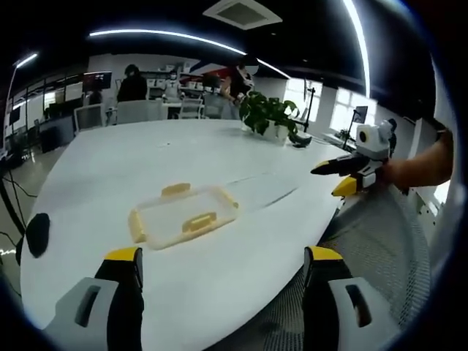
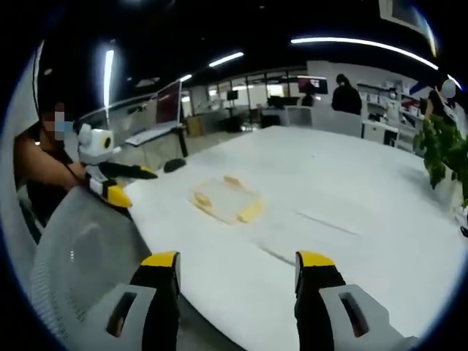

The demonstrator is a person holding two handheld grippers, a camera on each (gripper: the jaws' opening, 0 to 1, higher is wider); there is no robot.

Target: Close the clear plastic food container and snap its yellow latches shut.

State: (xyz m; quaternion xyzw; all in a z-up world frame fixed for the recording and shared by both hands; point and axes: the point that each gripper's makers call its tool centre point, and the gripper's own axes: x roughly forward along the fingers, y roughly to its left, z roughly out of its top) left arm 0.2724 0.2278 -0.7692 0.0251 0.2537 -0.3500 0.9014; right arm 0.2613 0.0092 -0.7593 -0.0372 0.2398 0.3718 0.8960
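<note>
A clear plastic food container (image 1: pixel 183 216) with yellow latches lies flat on the white table (image 1: pixel 219 153), lid on top. It also lies ahead of the right gripper as the container (image 2: pixel 224 199). My left gripper (image 1: pixel 223 263) is open, its jaws wide apart, short of the container near the table's edge. My right gripper (image 2: pixel 238 269) is open too, over the table's edge, well back from the container. The right gripper (image 1: pixel 342 175) comes into the left gripper view at the right, held by a hand. The left gripper (image 2: pixel 124 183) comes into the right gripper view at the left.
A potted green plant (image 1: pixel 269 117) stands at the table's far side. A mesh chair back (image 1: pixel 380 248) sits by the table edge, also seen as the chair (image 2: pixel 80 256). A dark round object (image 1: pixel 36 234) lies at the left table edge. People and desks stand far behind.
</note>
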